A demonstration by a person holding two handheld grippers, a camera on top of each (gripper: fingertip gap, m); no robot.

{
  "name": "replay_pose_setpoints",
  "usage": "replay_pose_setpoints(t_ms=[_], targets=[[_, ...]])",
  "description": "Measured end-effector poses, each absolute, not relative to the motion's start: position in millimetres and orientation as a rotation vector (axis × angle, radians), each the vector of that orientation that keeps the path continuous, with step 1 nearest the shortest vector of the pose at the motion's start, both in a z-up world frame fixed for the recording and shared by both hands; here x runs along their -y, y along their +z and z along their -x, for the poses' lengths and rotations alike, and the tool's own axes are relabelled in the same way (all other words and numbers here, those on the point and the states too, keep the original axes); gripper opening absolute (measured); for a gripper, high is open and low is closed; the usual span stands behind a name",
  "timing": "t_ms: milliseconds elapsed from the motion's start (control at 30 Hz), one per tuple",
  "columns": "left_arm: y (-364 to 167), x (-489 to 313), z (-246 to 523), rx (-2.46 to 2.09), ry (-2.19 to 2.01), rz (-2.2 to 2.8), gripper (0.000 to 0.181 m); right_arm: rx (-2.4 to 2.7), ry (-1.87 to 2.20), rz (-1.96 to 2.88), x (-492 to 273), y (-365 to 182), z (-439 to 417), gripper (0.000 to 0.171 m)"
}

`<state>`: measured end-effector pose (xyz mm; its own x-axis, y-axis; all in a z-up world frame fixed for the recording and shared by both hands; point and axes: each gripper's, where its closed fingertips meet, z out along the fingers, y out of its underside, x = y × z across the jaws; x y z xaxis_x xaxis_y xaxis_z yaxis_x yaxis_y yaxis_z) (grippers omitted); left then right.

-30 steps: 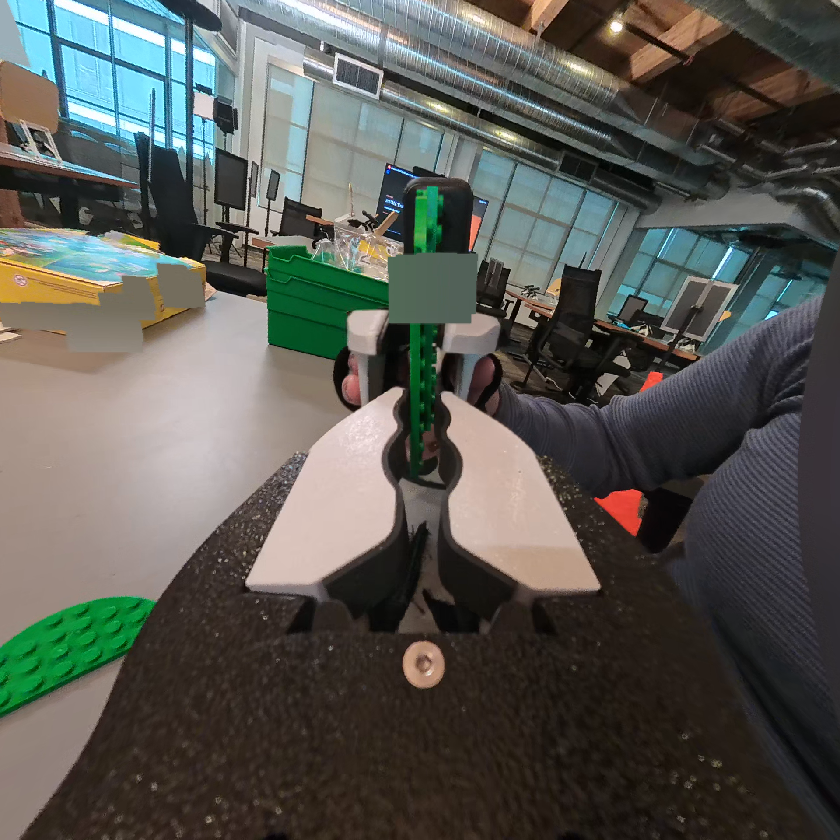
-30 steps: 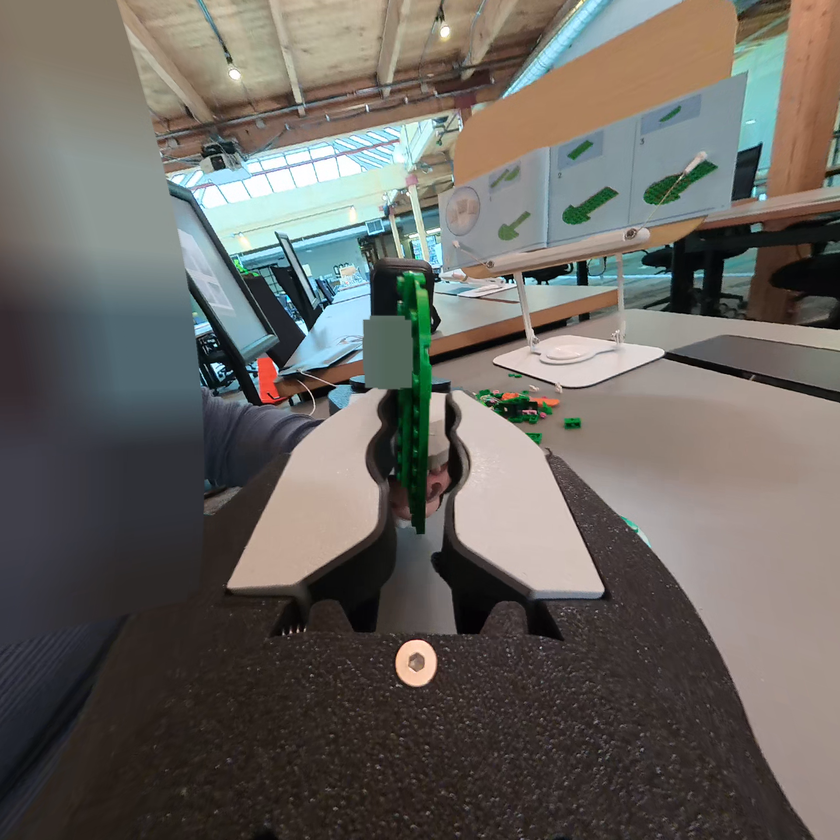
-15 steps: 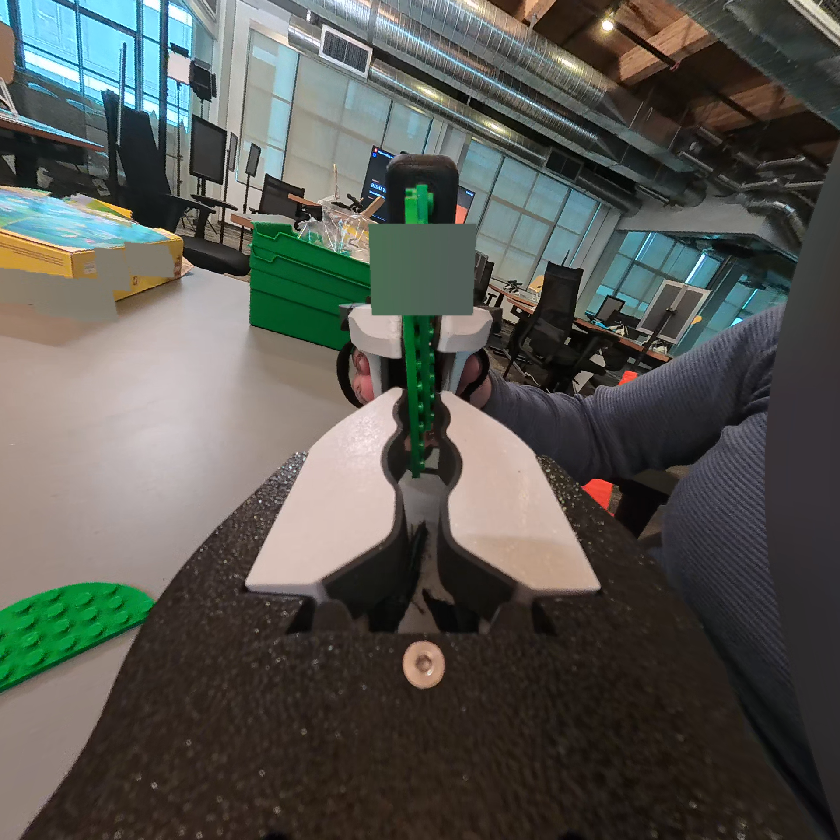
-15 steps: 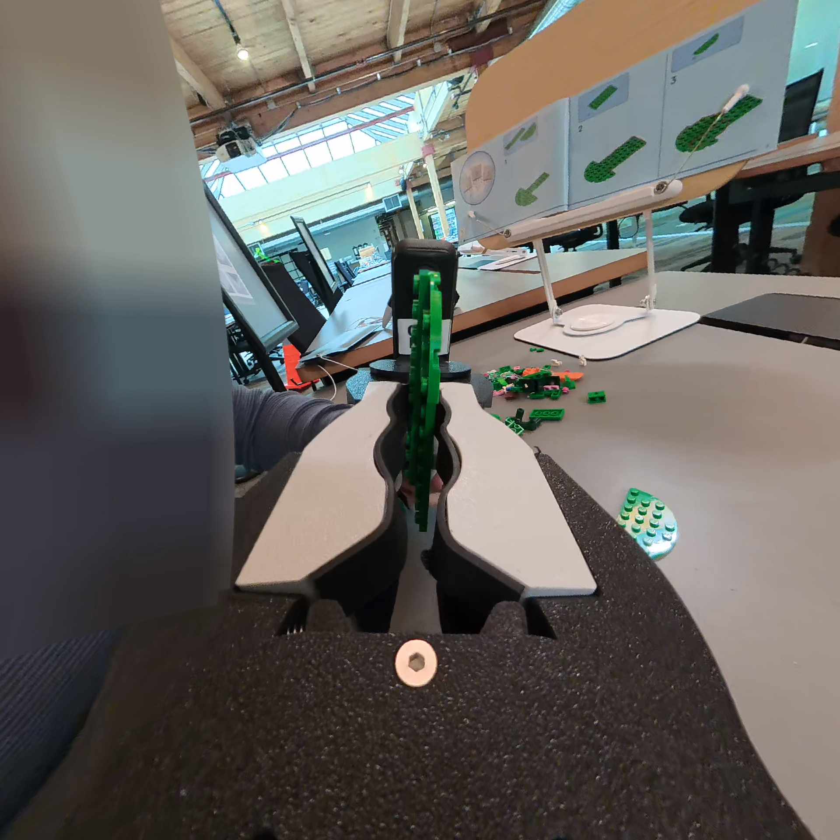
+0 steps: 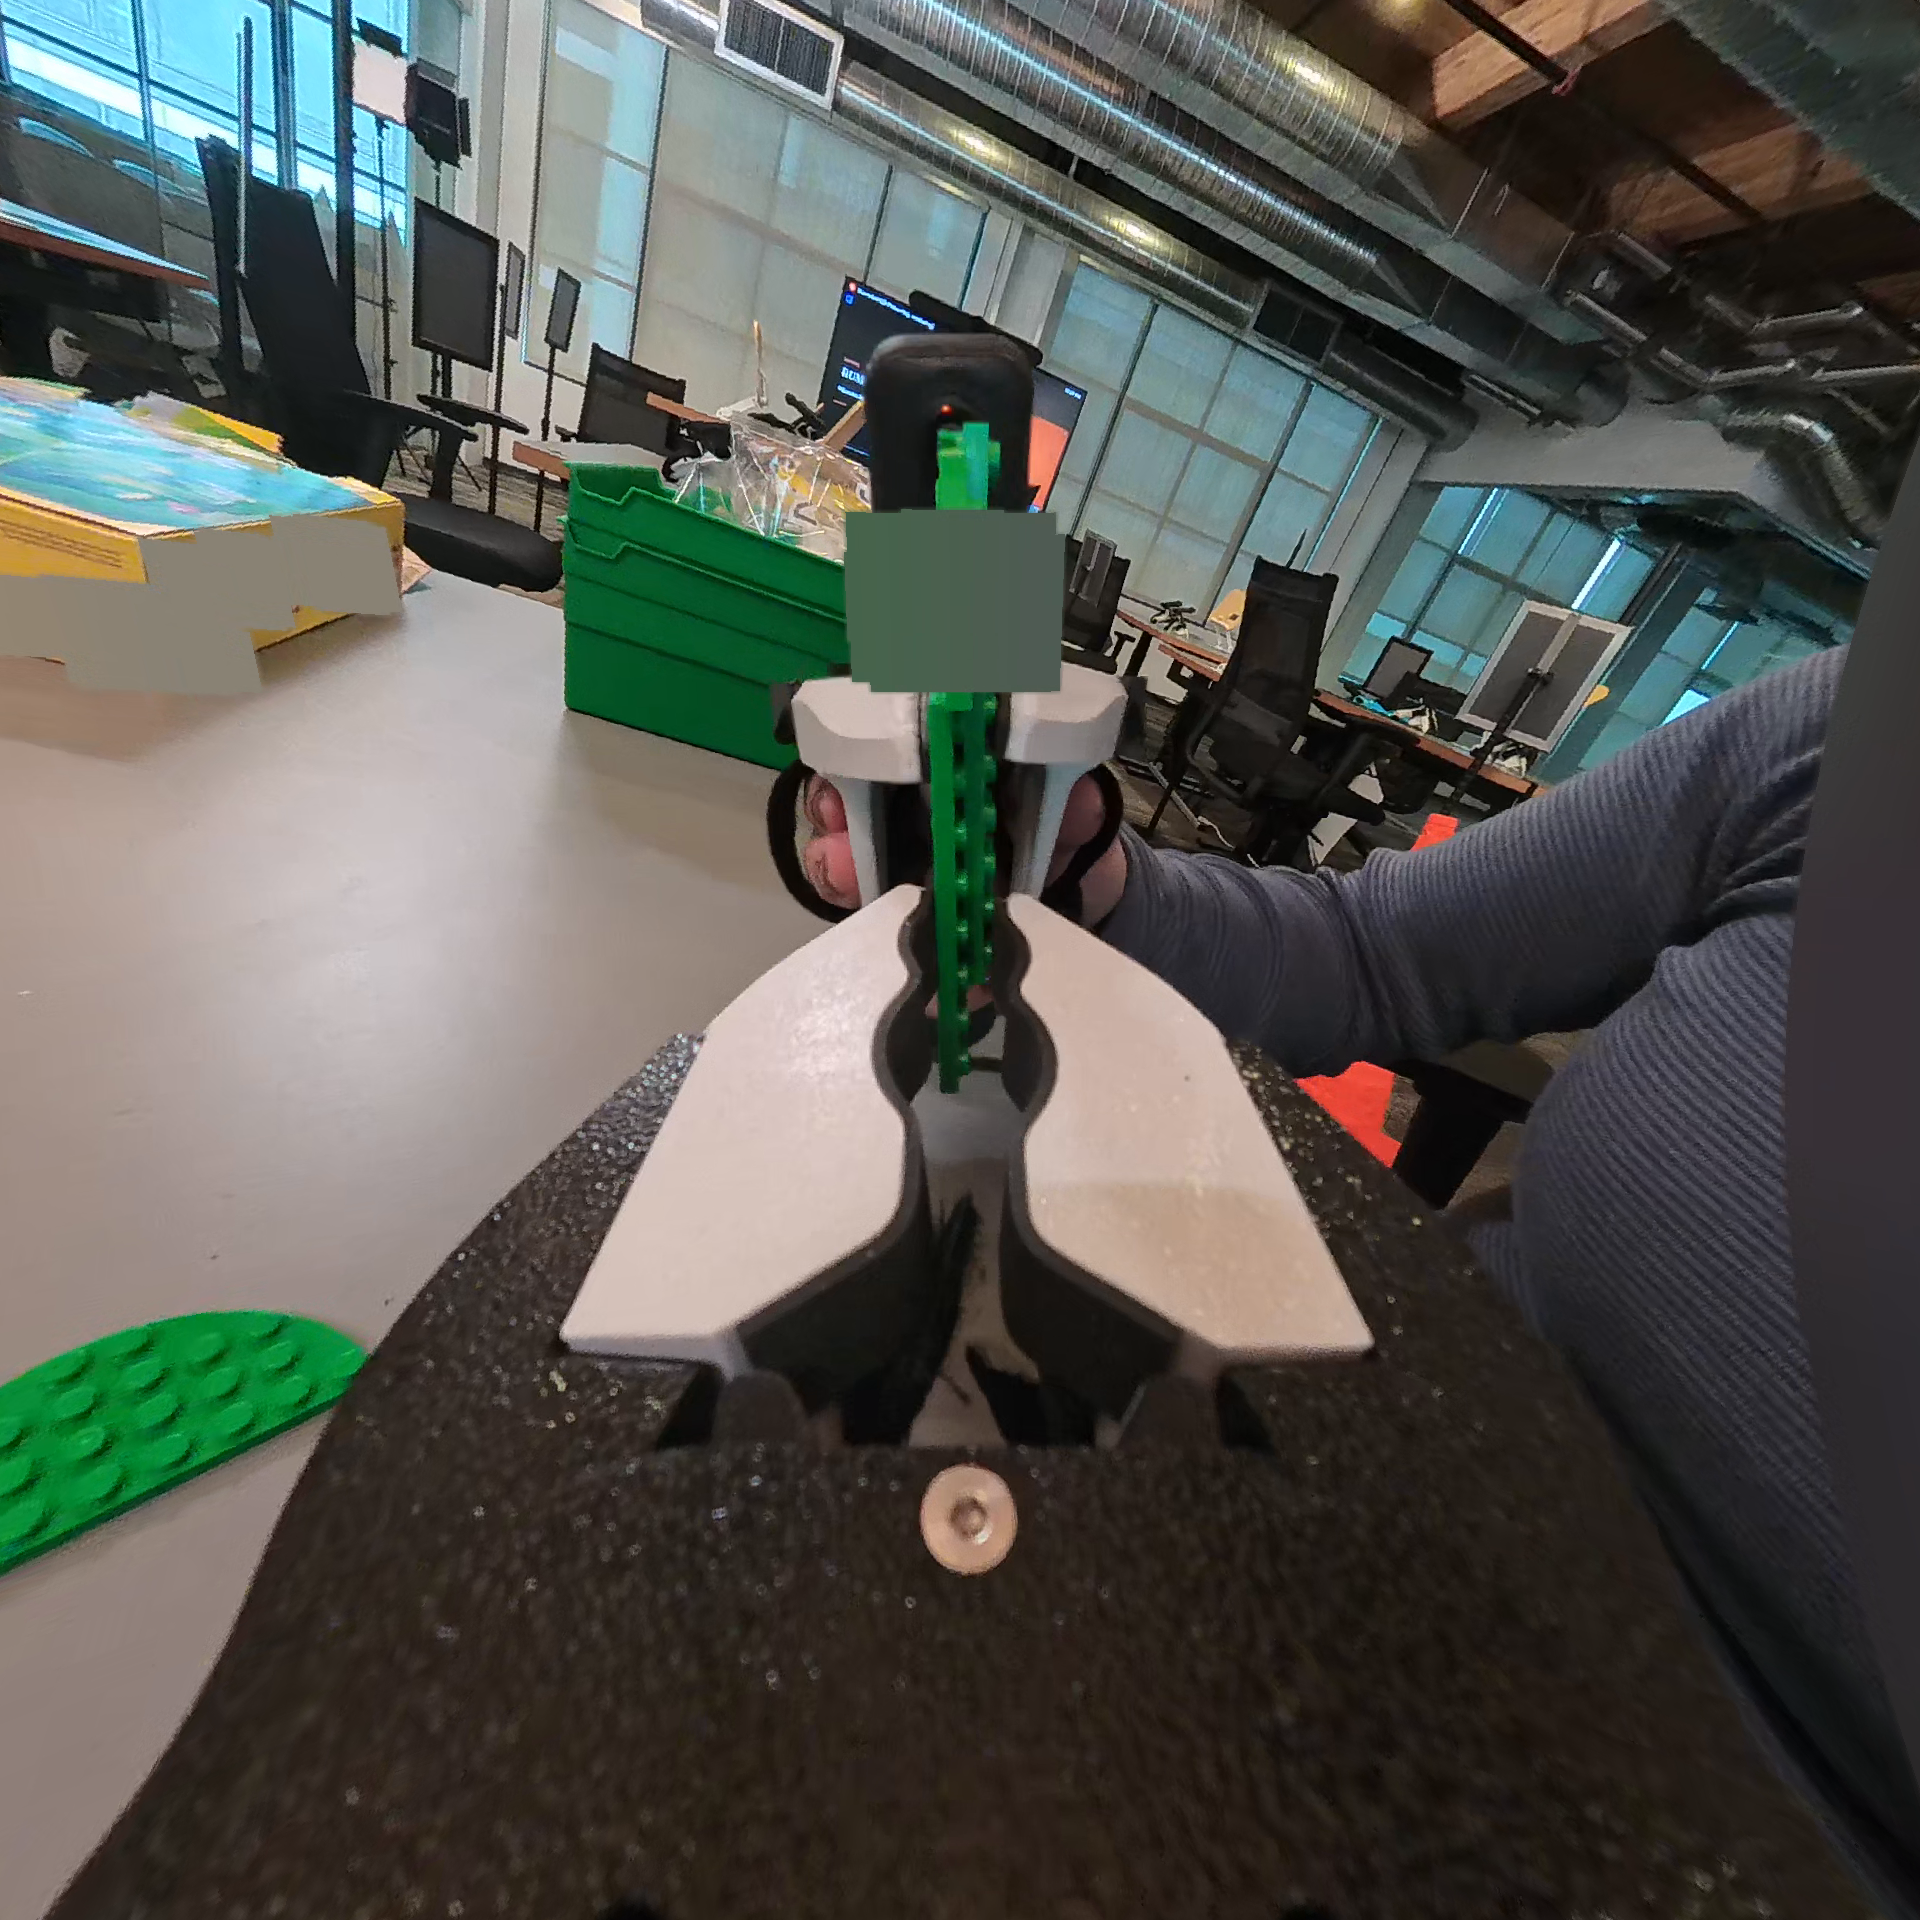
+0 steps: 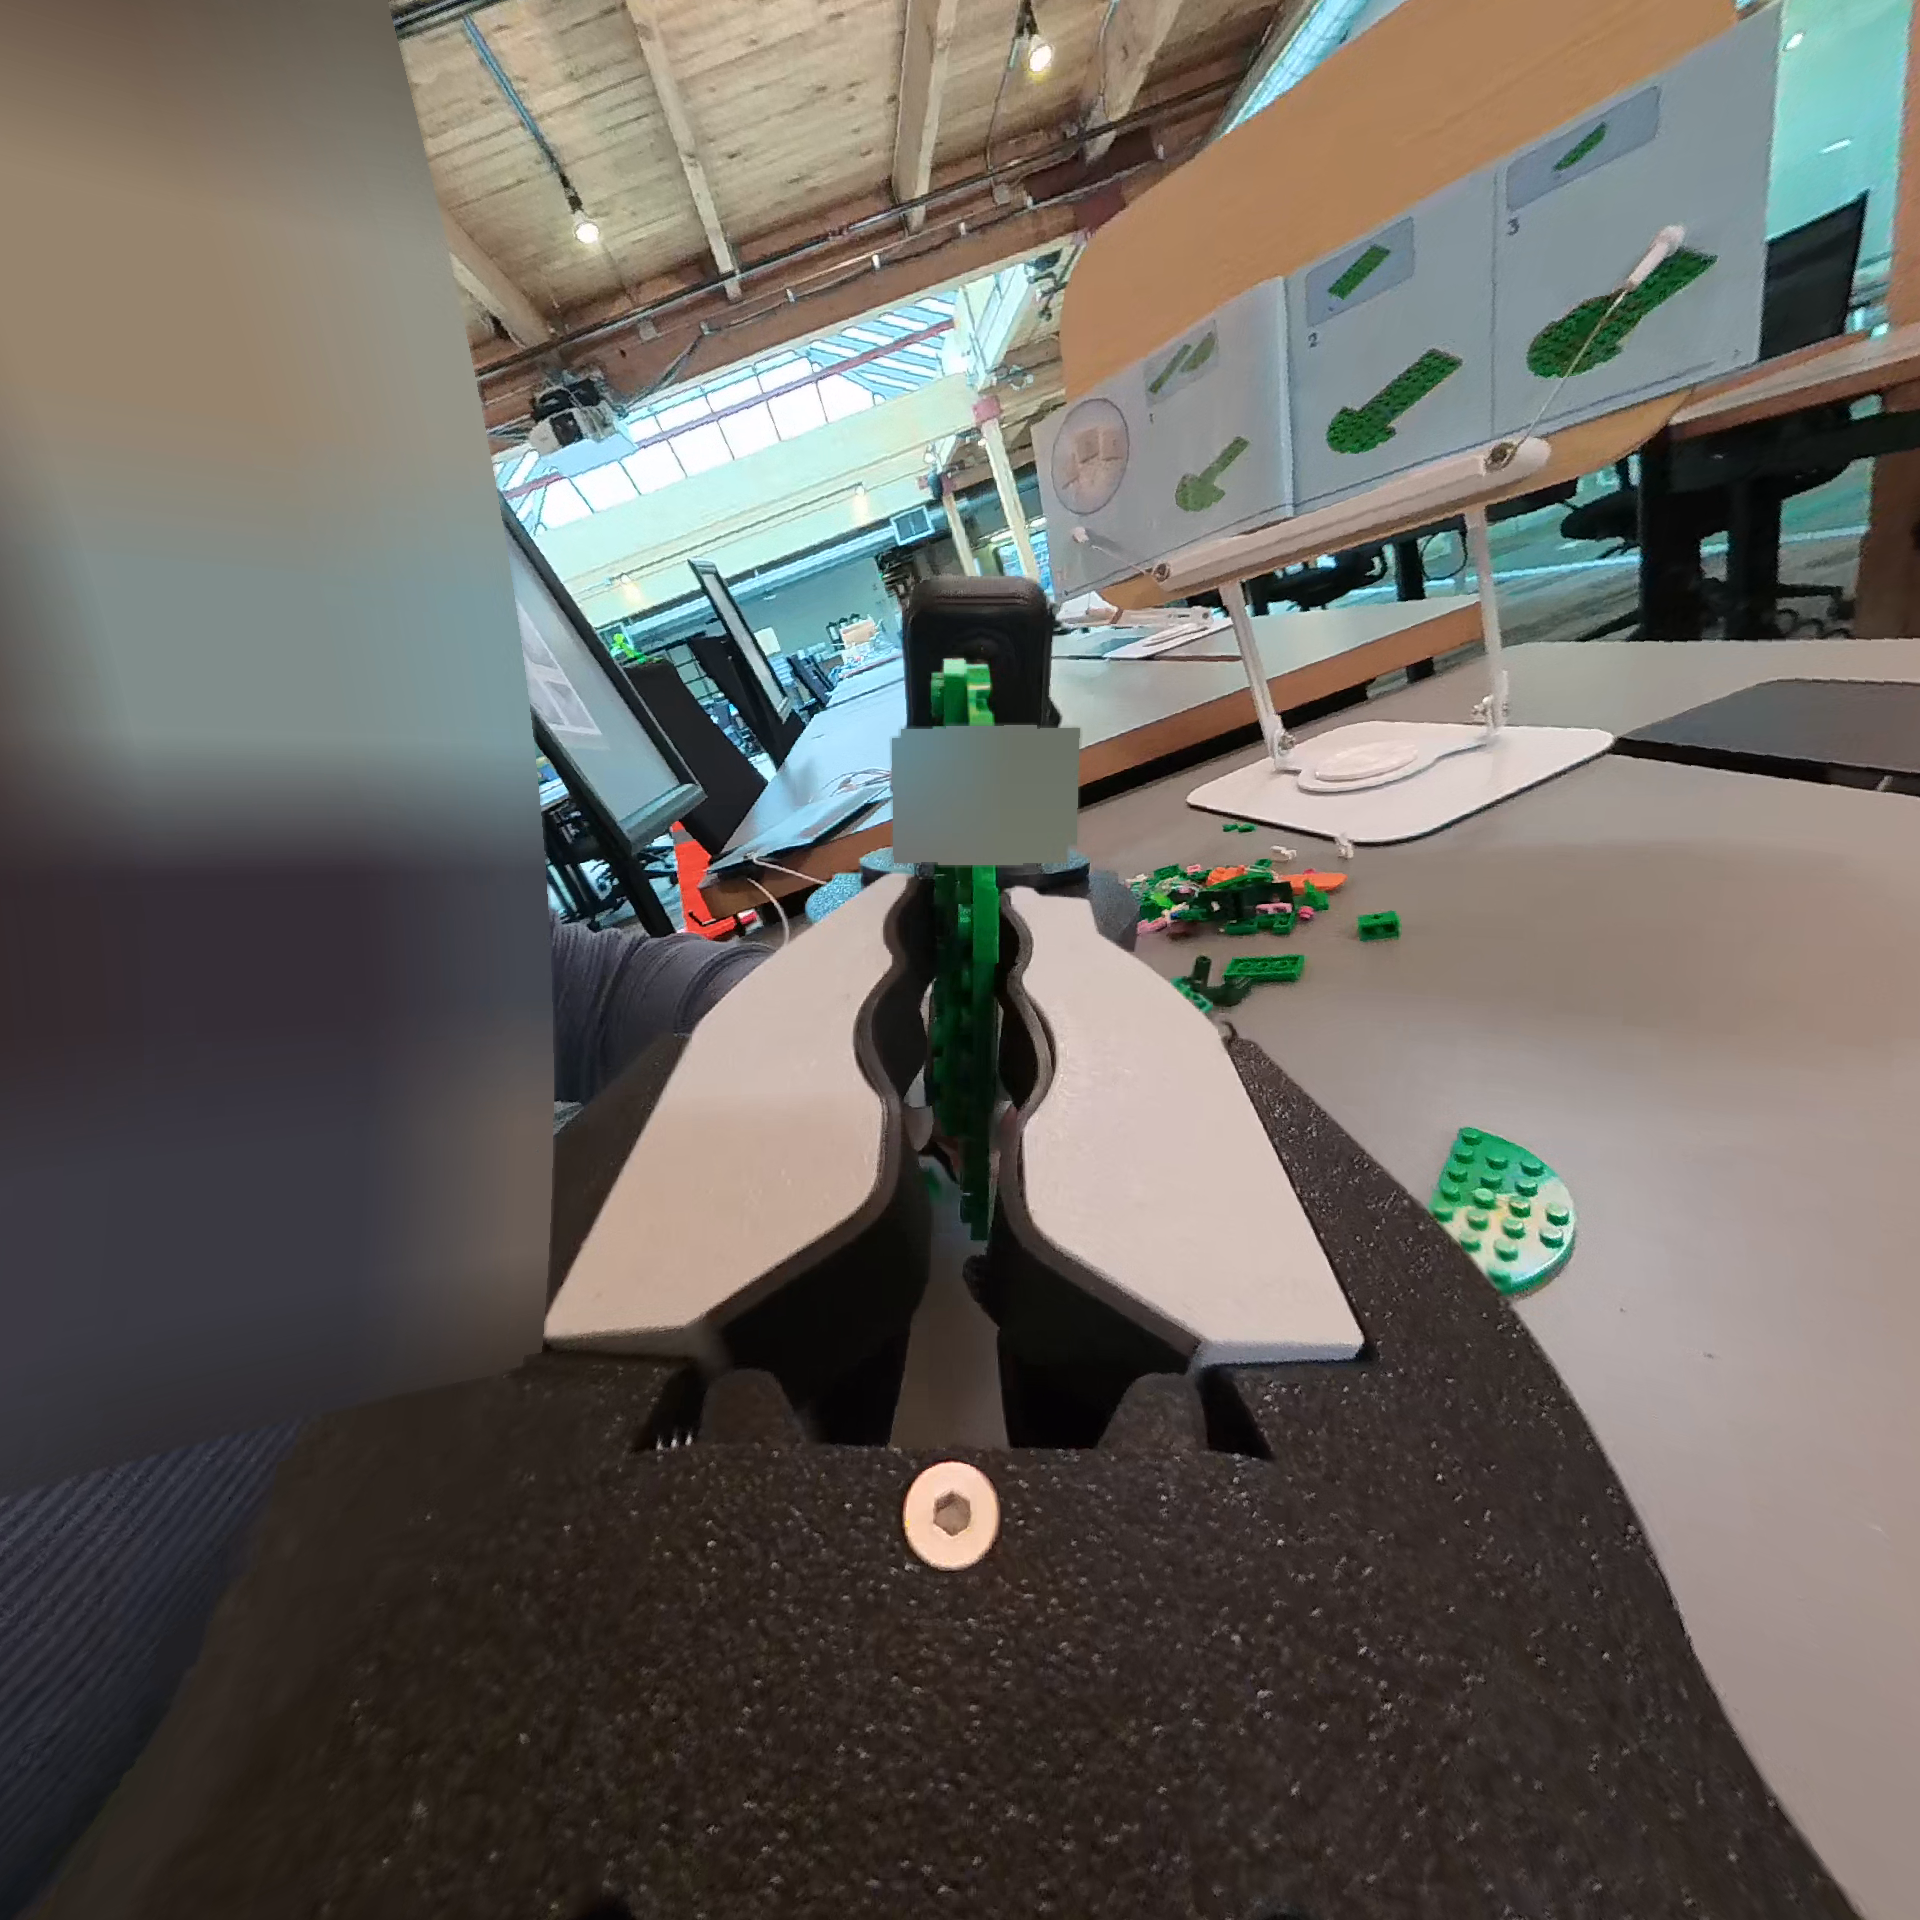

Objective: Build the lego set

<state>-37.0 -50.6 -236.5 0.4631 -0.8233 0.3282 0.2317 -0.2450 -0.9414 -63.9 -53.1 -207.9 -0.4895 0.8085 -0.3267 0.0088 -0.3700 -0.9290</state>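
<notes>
A green lego plate assembly stands on edge in the air, gripped from both ends. My left gripper is shut on its near end in the left wrist view. My right gripper faces it there and is shut on the far end. In the right wrist view my right gripper is shut on the same studded green plates, with the left gripper's black camera behind. A half-round green plate lies on the table at lower left. A rounded green plate lies at the right.
A pile of small bricks lies on the grey table before the instruction booklet on its white stand. A green bin and a yellow box sit at the far side. A person's blue sleeve is at the right. Left and right tips are no more than a few centimetres apart.
Both grippers have stayed shut on the green plates and moved together. The right wrist view now shows more table, and the rounded green plate and brick pile have come into view.
</notes>
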Motion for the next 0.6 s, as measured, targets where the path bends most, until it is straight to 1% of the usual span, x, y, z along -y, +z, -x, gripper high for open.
replay_pose_setpoints(t_ms=[33,133,233,267,300,333,367,400,467,567,600], targets=[[-237,51,36,-0.549,-1.087,1.5,0.009,1.315,1.92,1.128,54,-208,63,0.01],[-236,52,35,-0.553,-1.083,1.505,0.009,1.333,1.897,1.104,55,-208,62,0.009],[-240,50,39,-0.599,-0.994,1.544,0.008,1.376,1.767,1.05,52,-210,63,0.012],[-243,49,40,-0.646,-0.924,1.568,0.009,1.403,1.693,1.052,48,-213,63,0.029],[-244,49,43,-0.696,-0.837,1.585,0.009,1.449,1.6,1.055,44,-218,62,0.05],[-244,48,46,-0.751,-0.736,1.602,0.009,1.499,1.493,1.043,40,-221,60,0.063],[-245,47,50,-0.815,-0.624,1.621,0.009,1.537,1.38,1.004,37,-223,57,0.069],[-247,46,54,-0.881,-0.503,1.639,0.009,1.573,1.27,0.944,38,-223,53,0.069],[-252,45,60,-1.005,-0.288,1.661,0.009,1.65,1.031,0.815,42,-226,48,0.062],[-261,45,64,-1.173,-0.008,1.667,0.009,1.75,0.702,0.675,48,-236,47,0.051],[-263,46,65,-1.218,0.068,1.659,0.009,1.771,0.635,0.651,50,-240,47,0.044]])
